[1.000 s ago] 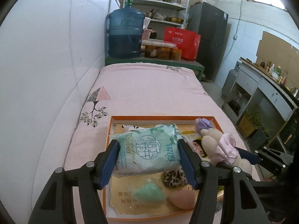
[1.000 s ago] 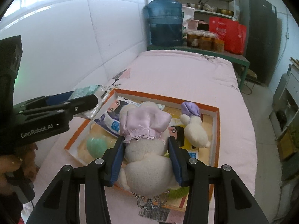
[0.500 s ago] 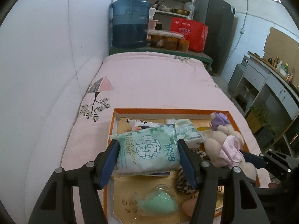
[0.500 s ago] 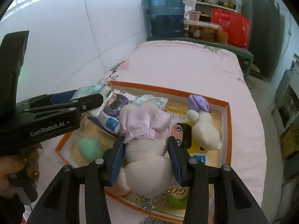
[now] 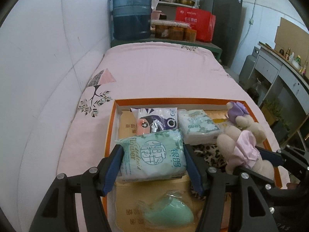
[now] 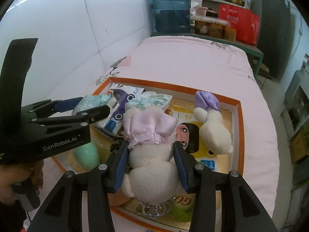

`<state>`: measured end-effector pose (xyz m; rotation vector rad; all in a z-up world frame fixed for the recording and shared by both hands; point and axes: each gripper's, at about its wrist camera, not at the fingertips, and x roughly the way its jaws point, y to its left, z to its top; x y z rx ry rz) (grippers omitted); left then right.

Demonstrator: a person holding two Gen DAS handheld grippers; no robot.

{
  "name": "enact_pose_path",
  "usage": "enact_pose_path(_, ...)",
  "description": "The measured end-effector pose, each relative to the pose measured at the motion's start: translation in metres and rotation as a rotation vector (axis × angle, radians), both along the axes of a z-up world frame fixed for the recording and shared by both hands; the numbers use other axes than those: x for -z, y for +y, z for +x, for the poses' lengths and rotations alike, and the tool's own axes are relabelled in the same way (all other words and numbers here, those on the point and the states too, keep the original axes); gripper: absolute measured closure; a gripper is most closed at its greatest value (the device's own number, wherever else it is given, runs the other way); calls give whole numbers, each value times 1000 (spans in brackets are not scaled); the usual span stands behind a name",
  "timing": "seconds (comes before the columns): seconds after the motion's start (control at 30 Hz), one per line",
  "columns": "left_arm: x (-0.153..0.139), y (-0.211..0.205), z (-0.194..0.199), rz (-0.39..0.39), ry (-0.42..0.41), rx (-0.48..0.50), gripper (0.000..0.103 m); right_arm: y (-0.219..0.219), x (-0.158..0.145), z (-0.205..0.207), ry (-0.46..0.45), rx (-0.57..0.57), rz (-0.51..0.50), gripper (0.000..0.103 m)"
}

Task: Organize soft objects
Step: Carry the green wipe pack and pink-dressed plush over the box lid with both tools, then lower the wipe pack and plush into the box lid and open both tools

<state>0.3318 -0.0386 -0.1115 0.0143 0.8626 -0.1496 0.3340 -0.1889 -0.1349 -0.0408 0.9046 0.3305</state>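
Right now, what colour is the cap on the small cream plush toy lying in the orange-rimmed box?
Purple cap, clearest in the right wrist view.

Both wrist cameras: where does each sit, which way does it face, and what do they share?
Left wrist: rides the left gripper, facing along the bed over the orange box; its fingers clamp a green tissue pack.
Right wrist: rides the right gripper, angled down into the box; its fingers clamp a plush toy.
Shared: box, both held items, water jug.
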Motion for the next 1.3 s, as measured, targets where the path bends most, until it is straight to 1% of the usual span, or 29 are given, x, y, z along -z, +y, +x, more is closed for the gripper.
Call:
enact_pose_path(0.27,5,-5,-1,38,-2,10,40,1,8,5,13,-4,-6,56)
enact_pose_path(0.47,11,-13,-3,96,-13,21,40,1,16,6,26,-3,-10,55)
enact_pose_path(0.53,13,-14,-3,103,-16,23,40,1,17,7,28,-2,-4,55)
enact_pose_path(0.73,17,-13,-3,97,-8,28,38,0,19,7,32,-1,-1,52)
enact_pose_path(0.8,19,-12,-2,84,7,32,38,0,19,7,35,3,6,52)
enact_pose_path(1.1,19,-10,-3,79,7,42,36,0,15,5,30,7,15,51)
enact_pose_path(1.3,15,-12,-7,68,6,50,32,0,9,-2,12,-1,10,49)
